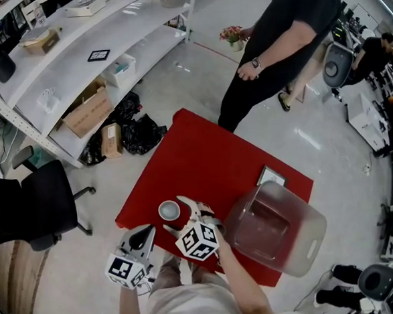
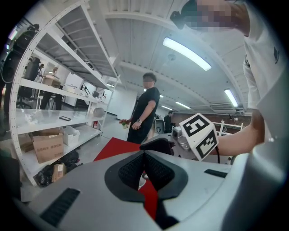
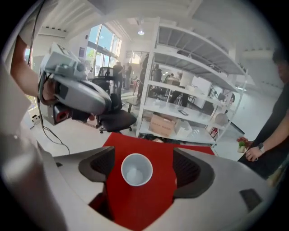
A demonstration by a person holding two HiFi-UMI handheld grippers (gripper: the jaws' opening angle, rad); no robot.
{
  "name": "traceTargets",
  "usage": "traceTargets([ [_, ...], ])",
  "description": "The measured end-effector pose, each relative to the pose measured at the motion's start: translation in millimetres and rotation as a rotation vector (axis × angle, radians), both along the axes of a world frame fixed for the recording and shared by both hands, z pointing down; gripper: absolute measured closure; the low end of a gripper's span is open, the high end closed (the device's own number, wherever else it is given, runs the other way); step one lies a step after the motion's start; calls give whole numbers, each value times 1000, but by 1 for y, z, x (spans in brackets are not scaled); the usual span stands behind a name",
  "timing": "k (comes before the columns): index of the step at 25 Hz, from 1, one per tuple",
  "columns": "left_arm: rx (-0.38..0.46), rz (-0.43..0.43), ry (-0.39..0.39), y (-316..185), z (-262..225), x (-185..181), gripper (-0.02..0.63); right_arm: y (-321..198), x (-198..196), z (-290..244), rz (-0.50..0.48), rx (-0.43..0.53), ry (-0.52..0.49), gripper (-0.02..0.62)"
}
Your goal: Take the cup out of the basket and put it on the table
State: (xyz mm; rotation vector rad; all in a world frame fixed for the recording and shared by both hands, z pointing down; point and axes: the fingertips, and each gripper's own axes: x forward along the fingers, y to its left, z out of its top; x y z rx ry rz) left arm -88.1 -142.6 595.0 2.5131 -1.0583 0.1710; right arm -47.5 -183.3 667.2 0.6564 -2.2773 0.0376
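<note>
- R tongs [image 3: 143, 167] wide open over cup [image 3: 136, 169], pads off it; cup upright by desk's [image 1: 202, 146] near edge: lift straight, don't clip rim.
- L tongs [image 2: 144, 169] closed, empty.

White shelving [image 1: 74, 44], black chair [image 1: 43, 197], grey floor [image 1: 198, 79]

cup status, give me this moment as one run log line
cup: upright on red table, outside basket | right gripper: open, fingers clear of cup | left gripper: shut, empty
</note>
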Motion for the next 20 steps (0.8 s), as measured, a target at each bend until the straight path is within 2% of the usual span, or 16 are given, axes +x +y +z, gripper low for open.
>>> traceTargets([
  [4, 27, 9, 6, -2, -15, 0, 600, 3, 1, -56, 65, 55, -148, 210],
  [8, 61, 28, 15, -1, -33, 4, 600, 12, 11, -94, 128, 82, -253, 352],
  [13, 104, 68, 27, 6, -58, 11, 601, 30, 21, -114, 223, 55, -411, 500],
  [17, 120, 108, 32, 15, -67, 19, 600, 44, 25, -118, 282, 9, -552, 560],
  [20, 120, 137, 28, 22, -67, 23, 601, 55, 25, -119, 295, -18, -613, 586],
])
